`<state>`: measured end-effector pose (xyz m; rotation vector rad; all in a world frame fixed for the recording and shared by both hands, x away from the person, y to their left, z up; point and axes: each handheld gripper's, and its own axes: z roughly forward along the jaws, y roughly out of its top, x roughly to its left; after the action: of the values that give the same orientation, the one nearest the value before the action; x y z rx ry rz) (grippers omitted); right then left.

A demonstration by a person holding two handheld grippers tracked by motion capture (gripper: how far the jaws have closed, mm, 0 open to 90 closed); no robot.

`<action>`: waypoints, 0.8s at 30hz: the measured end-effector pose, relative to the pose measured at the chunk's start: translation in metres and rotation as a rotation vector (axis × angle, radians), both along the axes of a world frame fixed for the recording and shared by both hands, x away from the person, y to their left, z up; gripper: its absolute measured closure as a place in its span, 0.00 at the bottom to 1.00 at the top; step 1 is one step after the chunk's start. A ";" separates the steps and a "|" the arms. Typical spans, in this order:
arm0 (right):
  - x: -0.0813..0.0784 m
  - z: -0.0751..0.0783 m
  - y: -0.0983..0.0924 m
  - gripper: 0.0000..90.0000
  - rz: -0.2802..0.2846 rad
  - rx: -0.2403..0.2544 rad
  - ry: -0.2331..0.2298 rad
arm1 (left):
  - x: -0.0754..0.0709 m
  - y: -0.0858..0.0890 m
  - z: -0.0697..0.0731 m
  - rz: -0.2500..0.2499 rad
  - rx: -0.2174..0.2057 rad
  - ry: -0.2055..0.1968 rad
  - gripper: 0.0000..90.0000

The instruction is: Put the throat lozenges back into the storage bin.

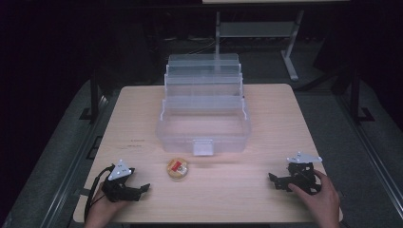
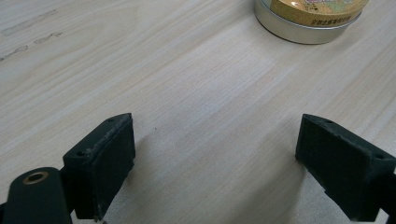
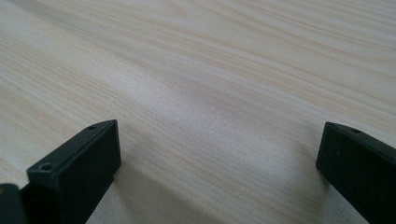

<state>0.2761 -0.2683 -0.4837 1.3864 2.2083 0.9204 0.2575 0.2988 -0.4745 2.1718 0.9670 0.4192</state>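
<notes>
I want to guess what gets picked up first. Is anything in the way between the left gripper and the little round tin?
Nothing visible is. The left gripper has its jaws wide apart, and bare table lies between them and the round tin, which sits just ahead of it.

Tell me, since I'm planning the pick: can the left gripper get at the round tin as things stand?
Probably yes. The left gripper sits open on the table, and the round tin lies just ahead of it with only bare wood between them.
</notes>
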 end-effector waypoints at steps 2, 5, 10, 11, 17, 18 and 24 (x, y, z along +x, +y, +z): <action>0.000 0.000 0.000 0.00 0.000 0.000 0.000 | 0.000 0.000 0.000 0.000 0.000 0.000 0.12; 0.000 0.000 0.000 0.00 0.000 0.000 0.000 | 0.000 0.000 0.000 0.000 0.000 0.000 0.12; 0.000 0.000 0.000 0.00 0.001 0.000 0.000 | 0.000 0.000 0.000 0.000 -0.002 0.001 0.12; 0.000 0.000 0.000 0.00 0.001 0.000 0.000 | 0.000 0.001 0.000 -0.005 0.003 0.002 0.12; 0.000 0.000 0.000 0.00 -0.001 0.000 0.000 | -0.001 0.002 0.000 -0.009 0.001 0.003 0.12; 0.000 0.000 0.000 0.00 -0.001 0.000 0.001 | -0.002 0.002 0.000 -0.009 0.001 0.003 0.12; 0.000 0.000 0.000 0.00 0.000 0.000 0.000 | -0.001 0.002 0.001 -0.014 0.002 0.002 0.13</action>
<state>0.2762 -0.2683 -0.4836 1.3868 2.2085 0.9197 0.2562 0.3012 -0.4740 2.1797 0.9527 0.4116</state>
